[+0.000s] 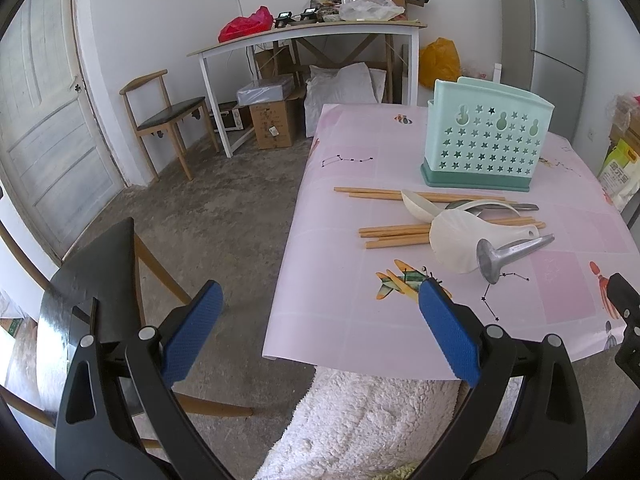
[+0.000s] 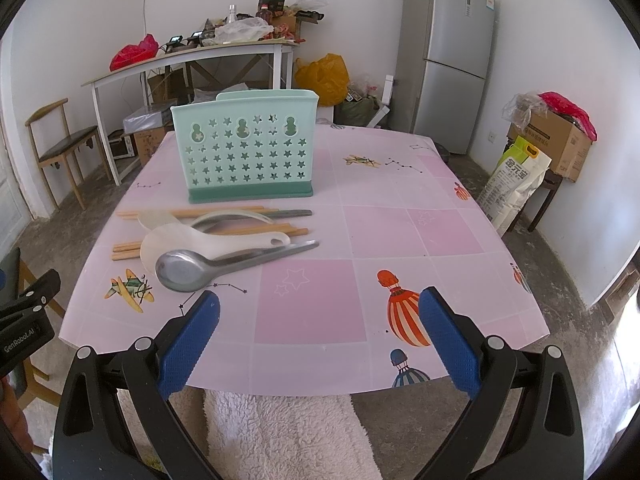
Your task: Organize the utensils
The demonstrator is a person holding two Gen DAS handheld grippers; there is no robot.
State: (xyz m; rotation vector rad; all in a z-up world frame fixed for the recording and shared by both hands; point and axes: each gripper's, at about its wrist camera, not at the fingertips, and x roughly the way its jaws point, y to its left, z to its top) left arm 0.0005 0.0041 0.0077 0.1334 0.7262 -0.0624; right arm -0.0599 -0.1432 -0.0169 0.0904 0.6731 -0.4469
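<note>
Left gripper [image 1: 320, 320] jaws apart, empty, at near-left table edge. Right gripper [image 2: 319, 328] jaws apart, empty, over near edge. Mint holder [image 2: 245, 146] upright, far-left on table [image 2: 400, 240]. Chopsticks [image 2: 192, 213], white spoons [image 2: 188, 240], metal spoon [image 2: 188, 270] piled just in front of holder.

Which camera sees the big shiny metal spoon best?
The right wrist view. There the metal spoon lies whole, its bowl facing the camera and its handle running right across the pink table. In the left wrist view the spoon is seen from its side, so the bowl looks narrow.
</note>
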